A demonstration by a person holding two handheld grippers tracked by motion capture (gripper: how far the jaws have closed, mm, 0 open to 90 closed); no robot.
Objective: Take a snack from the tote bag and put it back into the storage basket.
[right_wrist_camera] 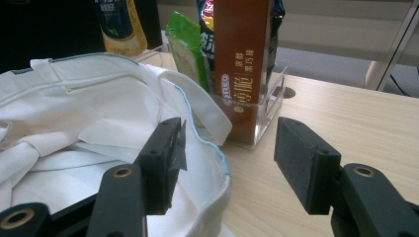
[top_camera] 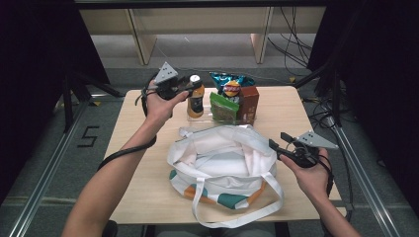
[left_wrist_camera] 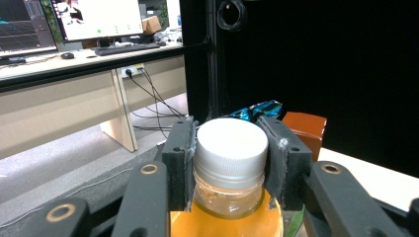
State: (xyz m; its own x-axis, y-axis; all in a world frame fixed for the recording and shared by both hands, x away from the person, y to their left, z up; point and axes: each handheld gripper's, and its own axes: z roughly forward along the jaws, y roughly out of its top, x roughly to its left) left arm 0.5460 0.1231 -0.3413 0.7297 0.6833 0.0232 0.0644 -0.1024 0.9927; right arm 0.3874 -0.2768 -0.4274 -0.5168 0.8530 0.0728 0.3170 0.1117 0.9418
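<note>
High view: packing barely starting, white bag (top_camera: 222,163) lying open at centre with no snacks showing inside, snacks (top_camera: 232,101) waiting in the tray at upper centre. Left gripper (top_camera: 190,89) clamping the bottle (top_camera: 195,101) at upper centre.

Left gripper view: pads (left_wrist_camera: 180,158) pressing both sides of the white cap (left_wrist_camera: 231,148), low centre.

Right gripper view: right gripper (right_wrist_camera: 227,163) hanging apart, holding nothing, left jaw over the bag rim (right_wrist_camera: 212,148), brown box (right_wrist_camera: 244,64) beyond.

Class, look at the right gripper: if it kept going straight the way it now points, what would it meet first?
Probably the brown box in the clear tray. The right gripper has open jaws aimed at it, one over the white bag's rim; depth is unclear.
</note>
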